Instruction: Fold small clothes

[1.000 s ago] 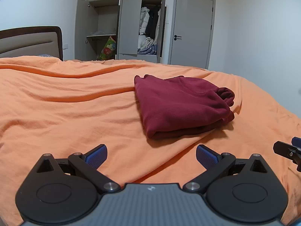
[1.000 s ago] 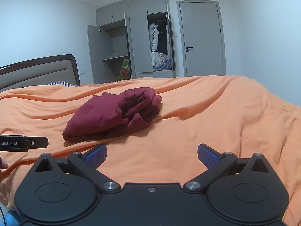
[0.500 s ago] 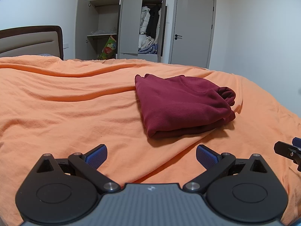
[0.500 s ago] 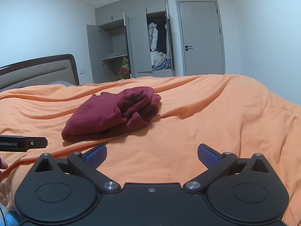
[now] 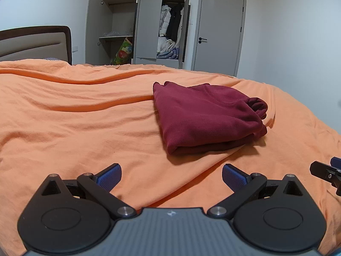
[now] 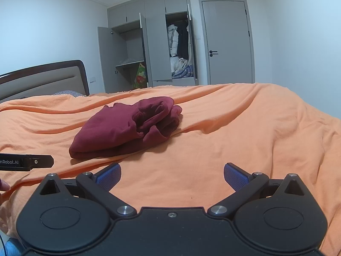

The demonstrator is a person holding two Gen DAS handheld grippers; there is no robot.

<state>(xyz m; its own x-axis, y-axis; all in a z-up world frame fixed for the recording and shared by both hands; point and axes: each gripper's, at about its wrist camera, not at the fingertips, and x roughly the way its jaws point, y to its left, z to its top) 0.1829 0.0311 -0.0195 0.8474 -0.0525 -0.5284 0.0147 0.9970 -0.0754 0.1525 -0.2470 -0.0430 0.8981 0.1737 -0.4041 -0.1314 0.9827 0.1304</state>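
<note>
Left claw (image 5: 171, 176): spread wide, empty (blue pads)
Right claw (image 6: 172, 176): spread wide, empty
Folded maroon fleece top (image 5: 207, 115): ahead of both, untouched on orange bedsheet (image 5: 74, 128)

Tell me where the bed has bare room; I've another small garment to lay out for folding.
The orange cover lies bare from the folded maroon garment toward the headboard, and beyond the garment's bunched end in the right wrist view. It is tightest at the near edge, where the open left gripper and open right gripper sit.
</note>
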